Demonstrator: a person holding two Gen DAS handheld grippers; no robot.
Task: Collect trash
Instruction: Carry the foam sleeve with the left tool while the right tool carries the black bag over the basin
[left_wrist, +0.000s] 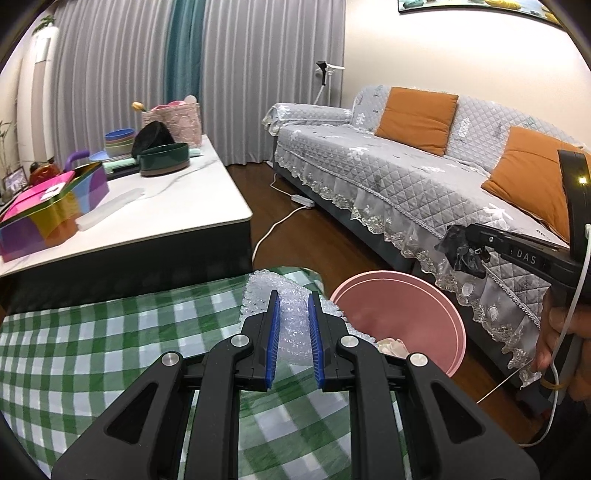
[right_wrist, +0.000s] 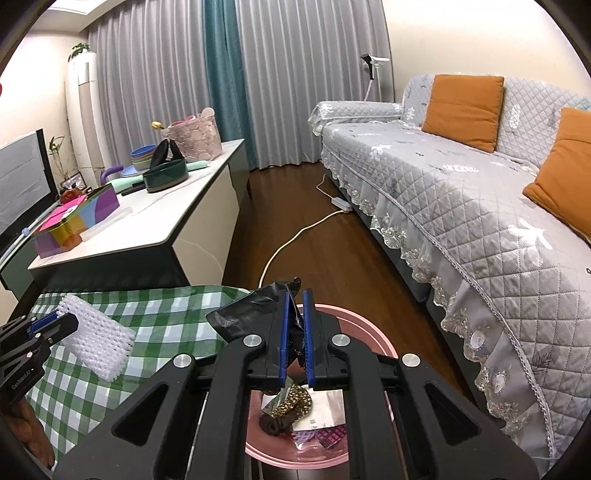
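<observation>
Both hands are carrying trash towards the pink bin (right_wrist: 373, 334) at bottom centre, which already holds several scraps. The right gripper (right_wrist: 295, 332) is clenched on a crumpled black wrapper (right_wrist: 240, 314) above the bin's rim; the left gripper (left_wrist: 292, 332) grips a piece of bubble wrap (left_wrist: 291, 321) over the green checked cloth (left_wrist: 110, 350). Neither piece is dropped yet.

Right gripper (right_wrist: 295, 332) clamped on crumpled black plastic (right_wrist: 240, 314), above pink bin (right_wrist: 373, 339) holding scraps and wrappers. Left gripper (right_wrist: 55, 321) at lower left, gripping white bubble wrap (right_wrist: 99, 339) over green checked cloth (right_wrist: 155, 325). Beyond: white table (right_wrist: 177, 218), grey quilted sofa (right_wrist: 461, 192), orange cushions (right_wrist: 461, 110).
</observation>
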